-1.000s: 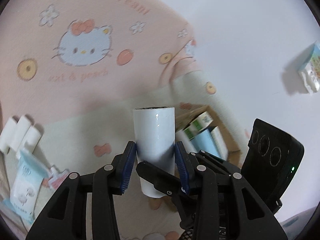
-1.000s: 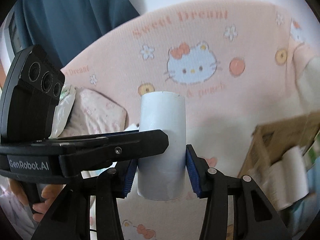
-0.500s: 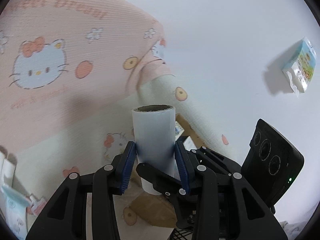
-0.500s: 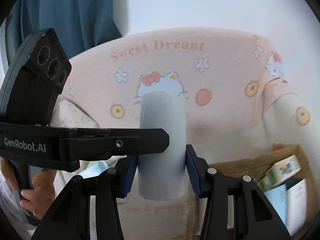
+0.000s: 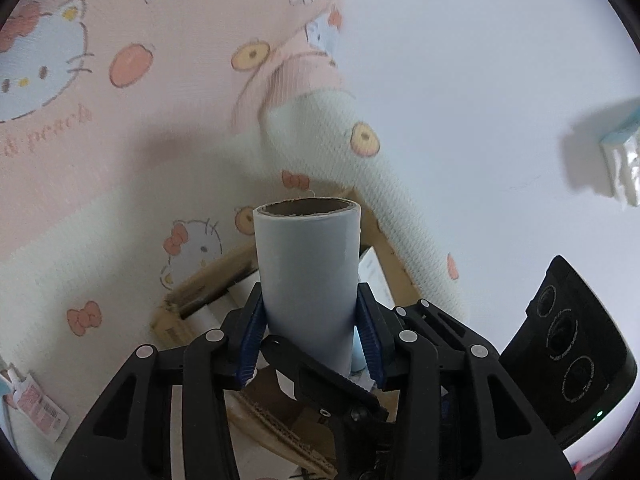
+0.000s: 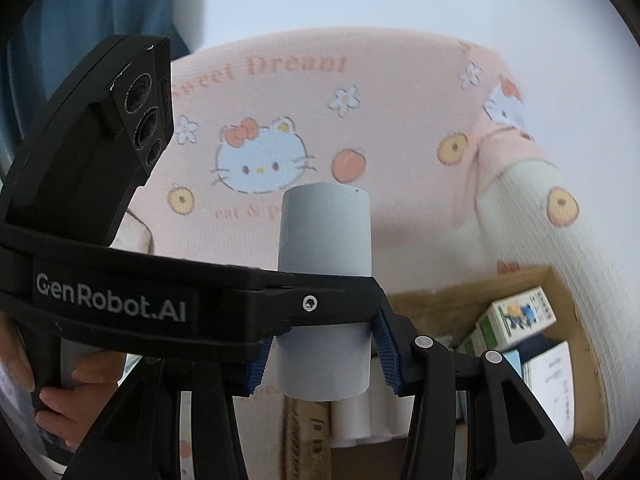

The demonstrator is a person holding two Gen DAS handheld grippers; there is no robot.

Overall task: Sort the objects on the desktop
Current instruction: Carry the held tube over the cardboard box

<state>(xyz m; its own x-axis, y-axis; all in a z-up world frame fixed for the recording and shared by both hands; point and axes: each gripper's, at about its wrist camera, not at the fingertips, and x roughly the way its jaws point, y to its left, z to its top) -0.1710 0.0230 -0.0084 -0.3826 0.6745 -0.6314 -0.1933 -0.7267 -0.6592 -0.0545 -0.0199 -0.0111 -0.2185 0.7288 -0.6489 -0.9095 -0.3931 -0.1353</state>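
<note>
Box (image 5: 200, 292) nearer | left tongs (image 5: 309, 316) opening around roll (image 5: 308, 256) | right tongs (image 6: 320, 356) gripping

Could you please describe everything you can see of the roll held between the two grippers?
The roll is a pale blue-grey cylinder of smooth paper wound on a brown cardboard core, whose rough rim shows at its top end. It points along the fingers, in the air over an open cardboard box. The right gripper clamps its lower part; the left gripper, its jaws just opening, flanks it crosswise, and whether those pads press it is unclear.
</note>
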